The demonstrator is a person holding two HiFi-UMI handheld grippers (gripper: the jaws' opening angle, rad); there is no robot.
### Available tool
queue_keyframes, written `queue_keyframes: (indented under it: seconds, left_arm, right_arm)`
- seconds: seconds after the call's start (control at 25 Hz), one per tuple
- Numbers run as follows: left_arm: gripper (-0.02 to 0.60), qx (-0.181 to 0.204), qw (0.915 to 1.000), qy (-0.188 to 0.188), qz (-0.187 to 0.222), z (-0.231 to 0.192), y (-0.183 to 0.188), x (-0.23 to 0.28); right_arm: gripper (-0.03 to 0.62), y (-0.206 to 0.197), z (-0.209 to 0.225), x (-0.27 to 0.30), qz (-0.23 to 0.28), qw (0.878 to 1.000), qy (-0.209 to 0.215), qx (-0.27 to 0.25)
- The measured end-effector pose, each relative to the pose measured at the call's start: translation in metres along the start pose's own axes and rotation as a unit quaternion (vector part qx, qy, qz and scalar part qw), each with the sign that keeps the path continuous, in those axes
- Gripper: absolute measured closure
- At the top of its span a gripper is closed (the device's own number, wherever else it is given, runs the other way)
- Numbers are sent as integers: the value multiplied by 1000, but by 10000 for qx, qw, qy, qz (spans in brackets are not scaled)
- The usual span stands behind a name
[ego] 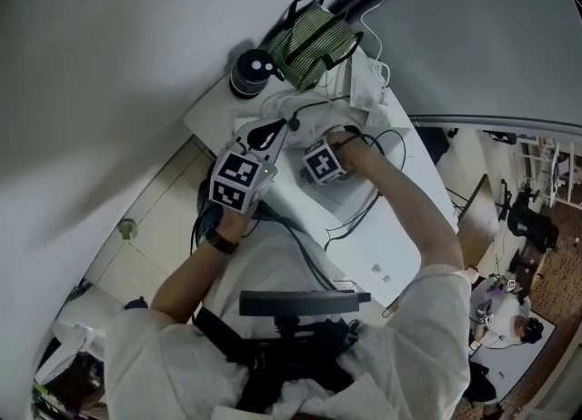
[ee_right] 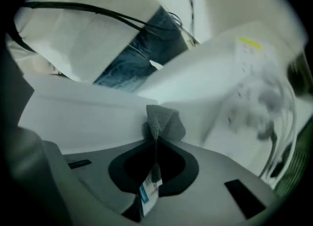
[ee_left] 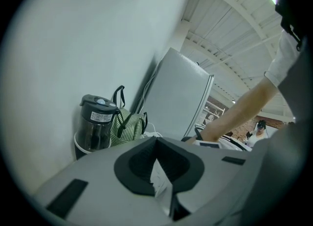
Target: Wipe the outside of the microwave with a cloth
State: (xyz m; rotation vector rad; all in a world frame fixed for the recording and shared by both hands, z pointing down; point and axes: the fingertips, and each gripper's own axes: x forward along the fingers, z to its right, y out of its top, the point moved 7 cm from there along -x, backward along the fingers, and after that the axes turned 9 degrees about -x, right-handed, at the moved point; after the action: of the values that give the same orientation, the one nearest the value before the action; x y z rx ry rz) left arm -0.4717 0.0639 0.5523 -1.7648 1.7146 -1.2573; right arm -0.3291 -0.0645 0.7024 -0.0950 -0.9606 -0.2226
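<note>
The white microwave (ego: 377,236) stands on a counter below me. My right gripper (ee_right: 155,139) is shut on a grey cloth (ee_right: 162,121), whose printed tag hangs back between the jaws. The cloth's bunched end rests against a white face of the microwave (ee_right: 93,117). In the head view only that gripper's marker cube (ego: 320,163) shows, over the microwave's top. My left gripper (ego: 284,125) hovers beside it, nearer the wall, above white fabric. In its own view the left gripper (ee_left: 156,143) is shut, with a thin white slip behind the tips.
A black lidded jar (ego: 253,71) and a green striped bag (ego: 314,38) stand against the wall behind the microwave. White cables (ego: 373,73) run along the back. A grey fridge (ee_left: 178,98) rises past the bag. My own arm (ee_left: 244,107) crosses at the right.
</note>
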Motion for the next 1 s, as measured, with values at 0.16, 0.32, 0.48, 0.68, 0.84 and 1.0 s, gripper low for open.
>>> queue_keyframes:
  seconds: [0.16,0.32,0.48,0.68,0.84,1.0]
  left_arm:
    - [554,55,9999,-88,-25,4,4,0]
    - [554,118,9998,-156,-51,11,15,-11]
    - [554,177,9995,-269,-68,20,22,-19]
    - [554,364,9969,-636,-289,31,33,-36]
    - [554,529,9928,-973,-450,38,26,-35]
    - [554,763,9866,-1318,-590,65,18,-20]
  right_arm:
    - [577,-85,12,2,-148,9924,-287,1188]
    - [577,-128,4,-3,-456,9817,-252,1834]
    - [577,-70,-6,-13,-96,9902,-64,1395]
    - [577,62,-37,-42,-97,9992,133,367]
    - [577,118,-50,-56,260,9988,-304,271]
    - [577,114,-86,-94,552,9844,-1250,1110]
